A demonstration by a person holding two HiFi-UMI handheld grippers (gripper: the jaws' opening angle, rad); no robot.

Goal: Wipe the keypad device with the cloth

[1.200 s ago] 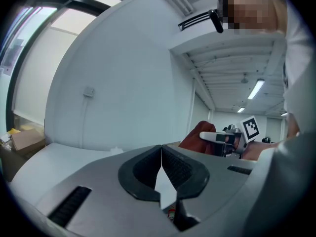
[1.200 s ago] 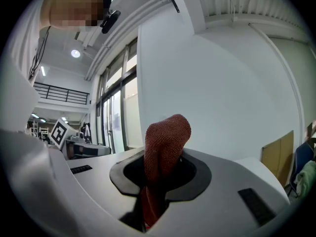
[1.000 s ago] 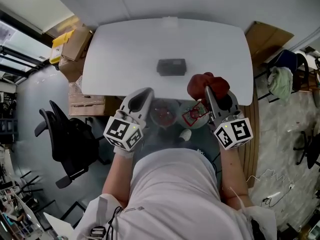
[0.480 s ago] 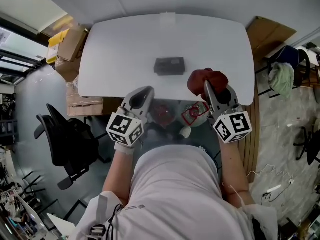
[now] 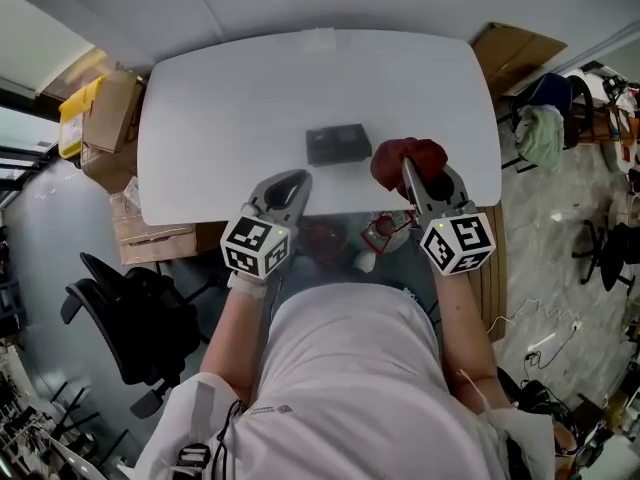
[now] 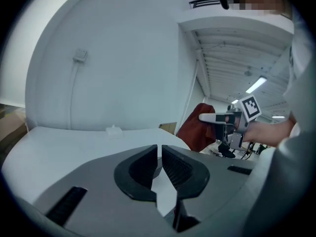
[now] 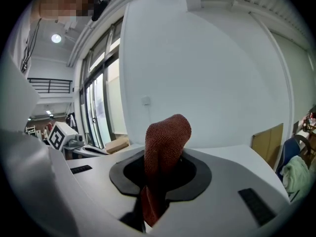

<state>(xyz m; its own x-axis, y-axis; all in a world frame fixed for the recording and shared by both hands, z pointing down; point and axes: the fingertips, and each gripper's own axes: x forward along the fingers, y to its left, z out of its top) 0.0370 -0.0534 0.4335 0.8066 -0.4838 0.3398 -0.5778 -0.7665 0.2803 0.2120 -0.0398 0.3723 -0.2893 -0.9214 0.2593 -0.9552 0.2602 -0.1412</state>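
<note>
The dark keypad device (image 5: pixel 337 144) lies flat near the middle of the white table (image 5: pixel 230 98). My right gripper (image 5: pixel 411 176) is shut on a dark red cloth (image 5: pixel 405 157), which bunches over the table's near edge just right of the keypad. In the right gripper view the cloth (image 7: pixel 165 147) stands up between the jaws. My left gripper (image 5: pixel 291 180) hovers at the near edge, left of and nearer than the keypad; its jaws are shut with nothing in them (image 6: pixel 159 154). The keypad does not show in either gripper view.
Cardboard boxes (image 5: pixel 105 118) are stacked left of the table and a black office chair (image 5: pixel 140 313) stands lower left. A brown box (image 5: pixel 515 53) and clothes on a chair (image 5: pixel 540 128) are at the right. A wall socket (image 6: pixel 79 56) is on the wall beyond the table.
Both grippers have moved forward and down toward the table's near edge. The red cloth now sits closer to the keypad, still held by the right gripper.
</note>
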